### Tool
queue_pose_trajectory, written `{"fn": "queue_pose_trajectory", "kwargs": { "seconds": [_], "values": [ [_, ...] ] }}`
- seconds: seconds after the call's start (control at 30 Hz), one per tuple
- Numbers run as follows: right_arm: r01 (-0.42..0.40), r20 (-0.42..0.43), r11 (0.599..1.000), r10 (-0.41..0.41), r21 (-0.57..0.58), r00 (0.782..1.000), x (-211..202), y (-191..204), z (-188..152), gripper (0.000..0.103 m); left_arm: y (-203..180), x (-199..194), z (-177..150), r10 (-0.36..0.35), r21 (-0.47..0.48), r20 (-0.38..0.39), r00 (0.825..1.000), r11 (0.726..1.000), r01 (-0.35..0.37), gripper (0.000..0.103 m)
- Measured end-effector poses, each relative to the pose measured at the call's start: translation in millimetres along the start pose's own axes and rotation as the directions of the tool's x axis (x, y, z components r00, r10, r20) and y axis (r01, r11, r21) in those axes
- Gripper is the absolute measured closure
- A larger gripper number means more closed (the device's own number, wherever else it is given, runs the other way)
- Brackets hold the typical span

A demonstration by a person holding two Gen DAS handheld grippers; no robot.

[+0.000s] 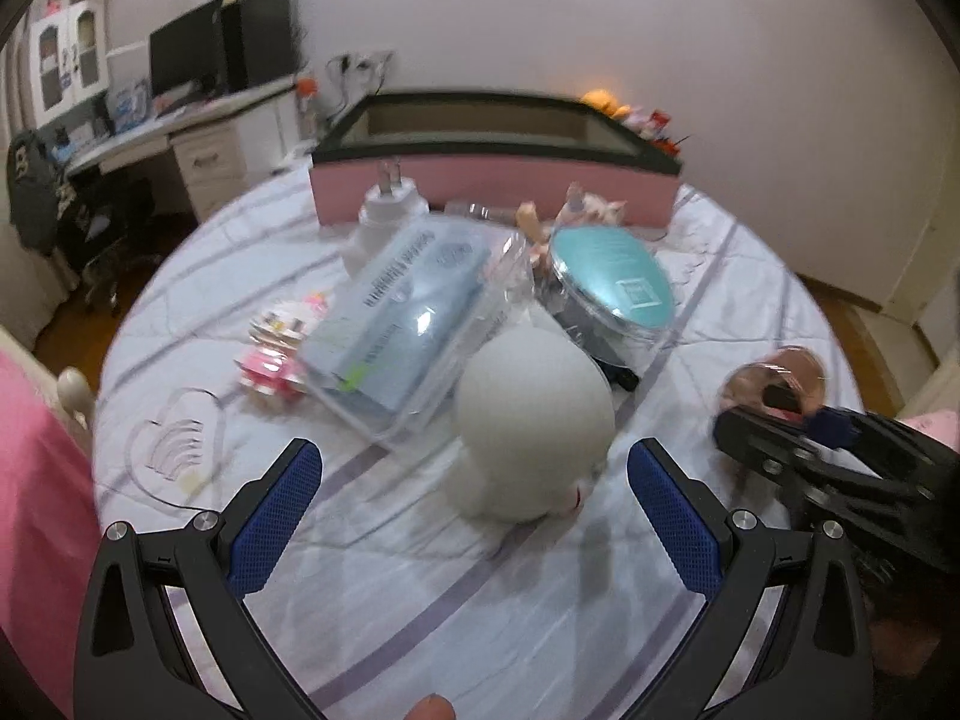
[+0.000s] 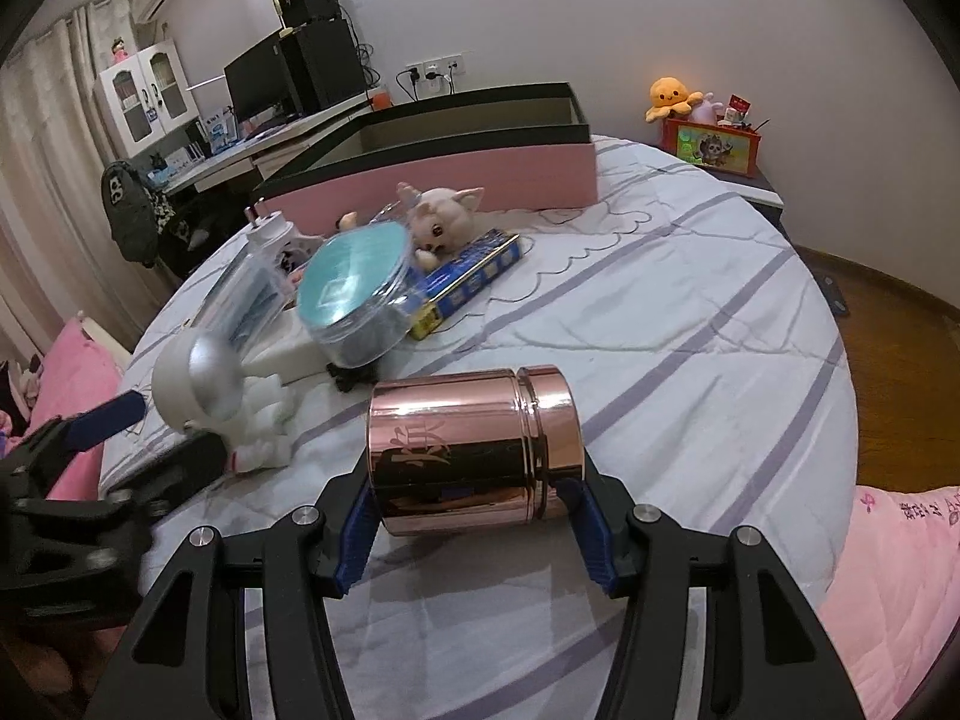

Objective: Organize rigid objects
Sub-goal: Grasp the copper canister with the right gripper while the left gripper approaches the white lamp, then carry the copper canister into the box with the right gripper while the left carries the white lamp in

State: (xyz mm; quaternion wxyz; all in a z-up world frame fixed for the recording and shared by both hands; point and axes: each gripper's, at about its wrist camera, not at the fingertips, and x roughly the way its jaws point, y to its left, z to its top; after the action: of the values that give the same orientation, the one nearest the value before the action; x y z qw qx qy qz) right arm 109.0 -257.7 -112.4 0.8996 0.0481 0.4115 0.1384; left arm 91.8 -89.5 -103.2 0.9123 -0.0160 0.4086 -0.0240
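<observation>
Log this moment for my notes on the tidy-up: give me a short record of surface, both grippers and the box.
surface: bed with striped sheet
right gripper: shut on rose-gold canister, lying sideways
left gripper: open, white astronaut figure just ahead, not gripped
box: pink box, open, at the far end
</observation>
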Motion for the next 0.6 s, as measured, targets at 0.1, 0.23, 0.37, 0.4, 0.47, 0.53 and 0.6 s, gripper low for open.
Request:
{"fn": "queue_pose_trajectory", "kwargs": {
  "seconds": [0.1, 0.23, 0.37, 0.4, 0.47, 0.53, 0.6],
  "values": [
    [0.000, -0.005, 1.000, 0.000, -0.002, 1.000, 1, -9, 3, 0.046, 3, 16, 4, -0.005, -0.089, -0.036, 0.999, 0.996, 0.002, 0.012],
    [-0.011, -0.008, 1.000, 0.011, 0.002, 1.000, 2, -17, 5, 0.046, 12, 14, 7, -0.067, -0.131, -0.012, 0.998, 0.989, 0.065, 0.046],
    [-0.016, -0.010, 1.000, 0.016, 0.010, 1.000, 5, -18, 9, 0.046, 12, 11, 5, -0.092, -0.098, -0.018, 0.996, 0.991, 0.090, 0.050],
    [-0.016, -0.010, 1.000, 0.016, 0.012, 1.000, 6, -17, 10, 0.046, 13, 9, 4, -0.101, -0.089, -0.019, 0.995, 0.991, 0.099, 0.050],
    [-0.013, -0.010, 1.000, 0.013, 0.015, 1.000, 5, -14, 11, 0.046, 14, 5, 1, -0.107, -0.070, -0.021, 0.994, 0.992, 0.105, 0.050],
    [-0.011, -0.010, 1.000, 0.012, 0.020, 1.000, 4, -11, 11, 0.046, 16, -1, -2, -0.110, -0.041, -0.022, 0.994, 0.993, 0.109, 0.050],
    [-0.001, -0.007, 1.000, 0.002, 0.022, 1.000, 1, -7, 13, 0.046, 22, -7, -4, -0.114, -0.024, -0.027, 0.993, 0.993, 0.114, 0.050]
  ]
}}
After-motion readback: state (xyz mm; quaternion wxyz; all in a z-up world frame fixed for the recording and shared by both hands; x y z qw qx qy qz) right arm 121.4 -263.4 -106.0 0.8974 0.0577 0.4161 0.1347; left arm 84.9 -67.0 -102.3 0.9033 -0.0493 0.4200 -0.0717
